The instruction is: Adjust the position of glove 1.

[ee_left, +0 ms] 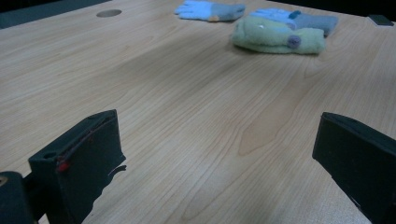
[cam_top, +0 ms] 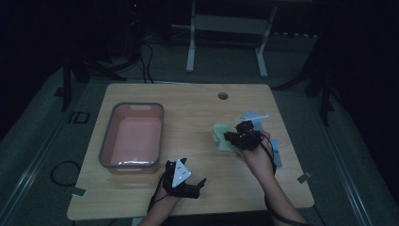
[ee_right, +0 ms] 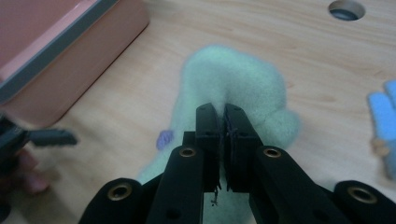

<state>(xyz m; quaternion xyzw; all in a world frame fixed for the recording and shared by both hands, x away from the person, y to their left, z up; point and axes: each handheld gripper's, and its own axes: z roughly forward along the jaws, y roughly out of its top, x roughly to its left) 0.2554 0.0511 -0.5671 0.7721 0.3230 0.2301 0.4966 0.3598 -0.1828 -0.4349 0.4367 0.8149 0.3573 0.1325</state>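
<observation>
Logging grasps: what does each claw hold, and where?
Right claw is shut on the pale green glove, pinching a fold at its near edge. Left claw is open, holding nothing.

The tabletop offers open wood across its centre, along the far edge, and along the near edge between the two hands. A pink tub with a grey rim blocks the left portion, close to the left edge. A green glove lies right of centre, with blue gloves just beyond it toward the right edge. The left gripper occupies the near edge; the strip between it and the tub is narrow.
</observation>
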